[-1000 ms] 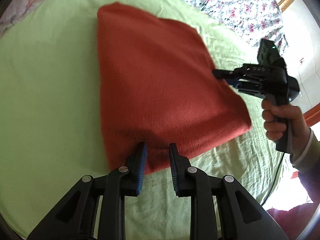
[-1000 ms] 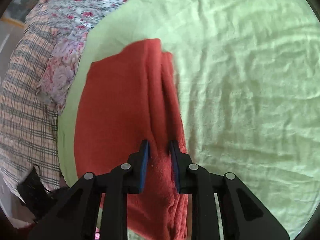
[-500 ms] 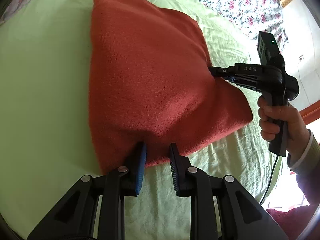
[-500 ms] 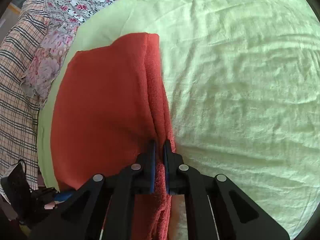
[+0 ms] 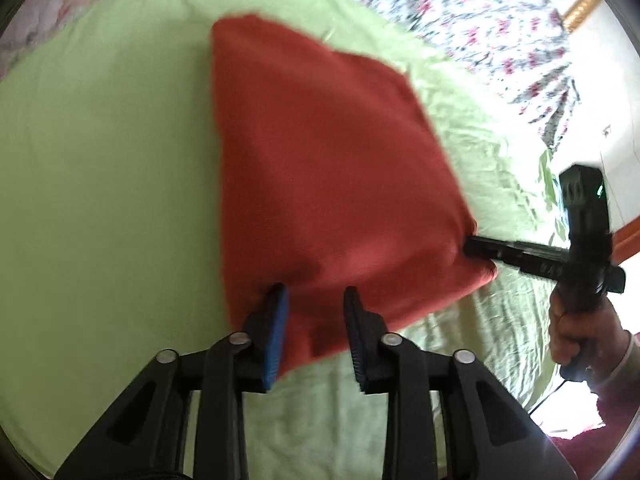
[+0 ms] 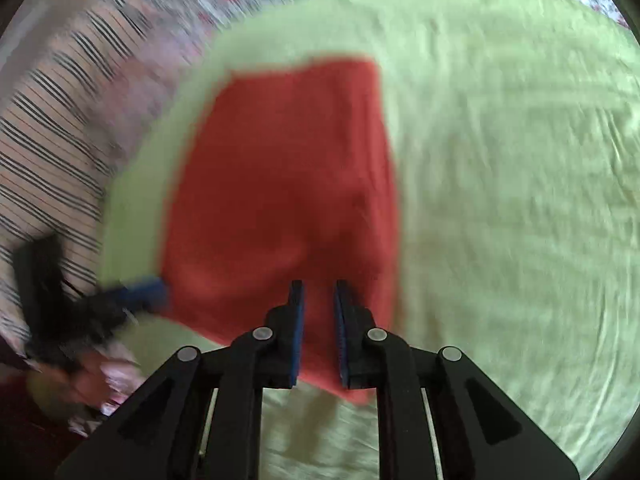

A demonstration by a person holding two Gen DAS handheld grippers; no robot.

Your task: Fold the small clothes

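A red cloth [image 5: 320,160] lies folded on a green sheet [image 5: 100,160]. My left gripper [image 5: 316,292] is at its near edge, with a thick fold between the blue pads as the jaws close a little more. My right gripper [image 5: 468,246] pinches the cloth's right corner and draws it taut. In the right wrist view the red cloth [image 6: 280,180] fills the gap of the right gripper [image 6: 318,286], whose jaws are opening slightly. The left gripper [image 6: 158,288] shows blurred at the cloth's left corner.
The green sheet [image 6: 500,160] spreads wide to the right of the cloth. Floral bedding [image 5: 480,12] lies beyond it and a striped fabric [image 6: 52,140] lies at the left. A hand [image 5: 580,332] holds the right gripper's handle near the bed's edge.
The right gripper pinched the cloth's side edge, then pulled it outward and toward the near side, stretching the cloth flatter. The left gripper kept its place on the near edge.
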